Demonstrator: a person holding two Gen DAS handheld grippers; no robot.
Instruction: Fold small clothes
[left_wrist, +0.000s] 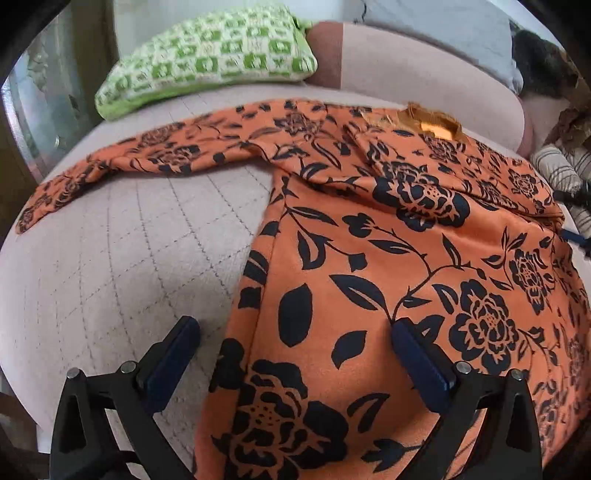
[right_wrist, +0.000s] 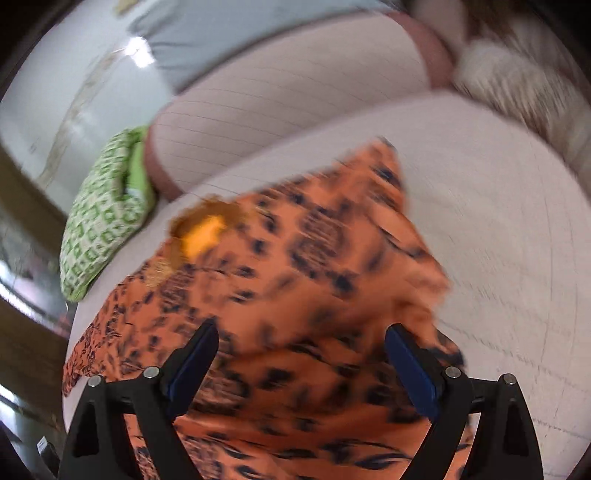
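Note:
An orange garment with a black flower print (left_wrist: 388, 266) lies spread on a pale quilted bed cover (left_wrist: 122, 258). One sleeve (left_wrist: 122, 162) stretches out to the left, and the neckline with its orange label (left_wrist: 428, 123) is at the far side. My left gripper (left_wrist: 295, 328) stands open just above the garment's left edge, gripping nothing. In the blurred right wrist view the same garment (right_wrist: 295, 266) fills the middle. My right gripper (right_wrist: 301, 332) hangs open over it with nothing between its fingers.
A green and white patterned pillow (left_wrist: 207, 59) lies at the far left of the bed, also the pillow (right_wrist: 107, 210) in the right wrist view. A pale pink bolster (left_wrist: 424, 70) runs behind the garment. Striped fabric (left_wrist: 561, 170) sits at the right edge.

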